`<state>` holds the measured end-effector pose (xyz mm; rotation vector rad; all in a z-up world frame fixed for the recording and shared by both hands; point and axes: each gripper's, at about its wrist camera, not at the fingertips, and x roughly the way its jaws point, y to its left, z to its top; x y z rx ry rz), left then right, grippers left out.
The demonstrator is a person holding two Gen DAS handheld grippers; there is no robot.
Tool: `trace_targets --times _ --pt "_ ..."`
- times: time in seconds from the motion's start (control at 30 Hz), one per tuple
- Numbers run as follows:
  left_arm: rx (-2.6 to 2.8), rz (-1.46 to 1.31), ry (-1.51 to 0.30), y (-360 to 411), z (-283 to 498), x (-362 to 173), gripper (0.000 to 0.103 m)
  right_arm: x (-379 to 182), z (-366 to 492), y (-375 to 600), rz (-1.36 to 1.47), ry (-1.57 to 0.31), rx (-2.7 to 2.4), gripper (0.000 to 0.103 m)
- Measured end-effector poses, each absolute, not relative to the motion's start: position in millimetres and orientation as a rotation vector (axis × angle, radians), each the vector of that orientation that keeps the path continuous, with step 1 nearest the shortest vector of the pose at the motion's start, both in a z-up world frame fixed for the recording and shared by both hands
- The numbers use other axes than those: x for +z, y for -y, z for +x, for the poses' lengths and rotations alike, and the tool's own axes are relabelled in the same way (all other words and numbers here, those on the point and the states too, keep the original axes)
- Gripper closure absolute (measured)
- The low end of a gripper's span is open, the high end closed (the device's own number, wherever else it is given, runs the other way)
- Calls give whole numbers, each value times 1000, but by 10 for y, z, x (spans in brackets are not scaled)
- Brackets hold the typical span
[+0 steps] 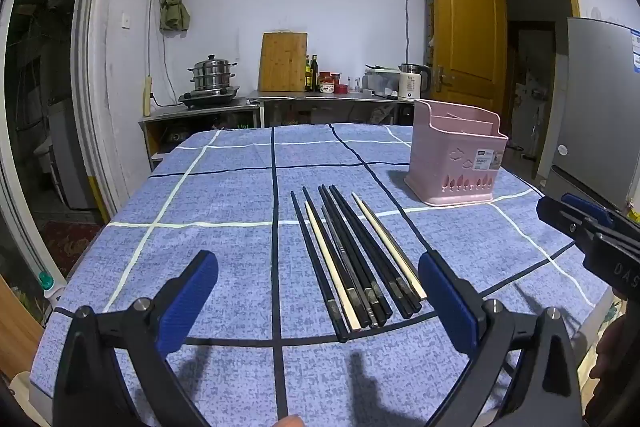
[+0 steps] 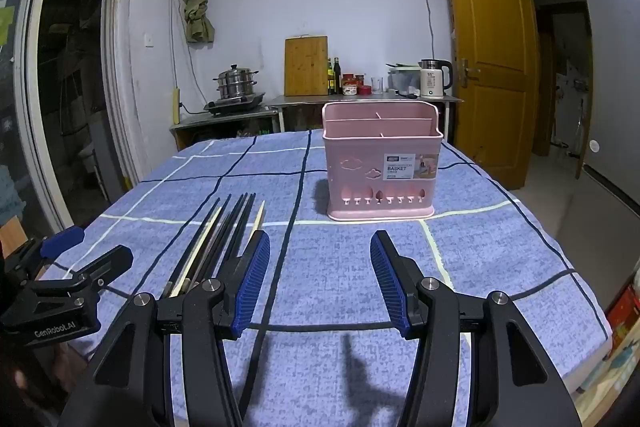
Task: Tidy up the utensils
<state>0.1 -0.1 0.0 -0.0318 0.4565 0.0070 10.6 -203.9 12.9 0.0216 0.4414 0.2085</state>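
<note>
Nothing looks sorted yet: the chopsticks (image 1: 352,259) all lie bunched on the blue checked tablecloth (image 1: 224,195), well apart from the empty-looking pink utensil basket (image 2: 380,167), while the left gripper (image 1: 318,291) and right gripper (image 2: 320,279) hover spread wide, grasping nothing.

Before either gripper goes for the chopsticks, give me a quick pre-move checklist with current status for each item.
1. Left gripper open, nothing held: ok.
2. Right gripper open, nothing held: ok.
3. Chopsticks bundled side by side on the tablecloth, between the left gripper's fingers: ok.
4. Pink basket upright, compartments showing nothing inside: ok.
5. Cloth between chopsticks and basket bare: ok.
6. Exact chopstick count: cannot tell; they overlap.
</note>
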Motion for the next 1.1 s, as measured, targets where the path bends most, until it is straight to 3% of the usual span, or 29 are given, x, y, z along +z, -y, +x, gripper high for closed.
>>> trace_targets --times 1.1 --pt "4 -31 -456 24 33 -10 1 126 96 2035 17 -443 207 49"
